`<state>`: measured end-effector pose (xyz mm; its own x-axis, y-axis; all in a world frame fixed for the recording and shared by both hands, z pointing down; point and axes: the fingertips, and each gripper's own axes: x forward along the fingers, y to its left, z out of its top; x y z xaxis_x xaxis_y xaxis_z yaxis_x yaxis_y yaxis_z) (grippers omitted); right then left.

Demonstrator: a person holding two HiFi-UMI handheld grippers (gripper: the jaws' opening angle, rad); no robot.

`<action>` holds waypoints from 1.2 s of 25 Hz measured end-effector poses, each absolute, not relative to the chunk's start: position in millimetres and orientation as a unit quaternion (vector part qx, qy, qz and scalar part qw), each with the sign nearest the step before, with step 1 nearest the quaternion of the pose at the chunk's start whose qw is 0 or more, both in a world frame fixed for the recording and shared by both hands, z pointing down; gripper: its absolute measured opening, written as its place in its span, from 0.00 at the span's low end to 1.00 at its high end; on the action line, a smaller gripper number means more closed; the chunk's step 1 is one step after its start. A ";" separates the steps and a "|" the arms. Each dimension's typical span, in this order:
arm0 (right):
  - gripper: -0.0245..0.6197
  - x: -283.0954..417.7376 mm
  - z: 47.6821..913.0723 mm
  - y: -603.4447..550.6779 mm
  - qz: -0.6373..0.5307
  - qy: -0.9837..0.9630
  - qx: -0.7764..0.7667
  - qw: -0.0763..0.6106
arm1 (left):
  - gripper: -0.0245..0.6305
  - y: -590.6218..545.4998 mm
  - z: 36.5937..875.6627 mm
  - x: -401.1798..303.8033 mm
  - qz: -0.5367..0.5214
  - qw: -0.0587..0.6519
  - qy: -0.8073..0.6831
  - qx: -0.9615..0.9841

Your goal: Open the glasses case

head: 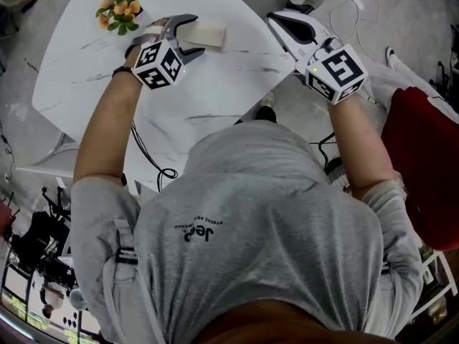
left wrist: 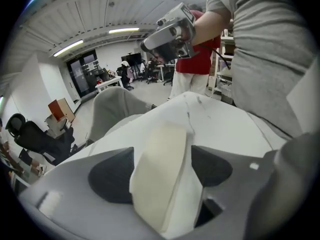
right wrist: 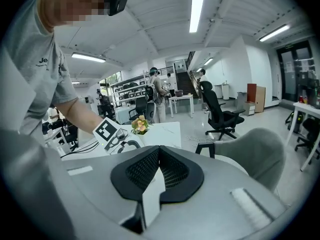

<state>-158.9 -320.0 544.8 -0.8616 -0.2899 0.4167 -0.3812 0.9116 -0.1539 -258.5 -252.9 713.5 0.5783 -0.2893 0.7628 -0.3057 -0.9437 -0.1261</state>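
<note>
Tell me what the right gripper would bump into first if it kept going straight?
Probably the white table, just beyond the right gripper with its shut fingers, though it might skim over; depth is unclear.

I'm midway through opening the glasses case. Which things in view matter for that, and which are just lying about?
Part of the job:
- glasses case, gripped between the jaws of the left gripper
- right gripper, jaws together and empty, off the edge of the table

Just lying about:
- flowers on the table
- grey chair beside it
</note>
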 end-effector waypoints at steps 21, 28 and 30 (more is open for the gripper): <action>0.04 -152.4 555.0 -319.4 0.127 -0.952 0.193 0.201 | 0.55 -252.0 713.5 -261.6 0.447 0.021 -0.110 0.888; 0.04 -144.8 557.7 -318.4 0.131 -0.949 0.202 0.202 | 0.46 -259.2 697.0 -261.0 0.426 0.042 -0.113 0.897; 0.04 -144.0 557.9 -318.5 0.131 -0.949 0.204 0.202 | 0.43 -261.2 693.0 -261.2 0.422 0.042 -0.115 0.898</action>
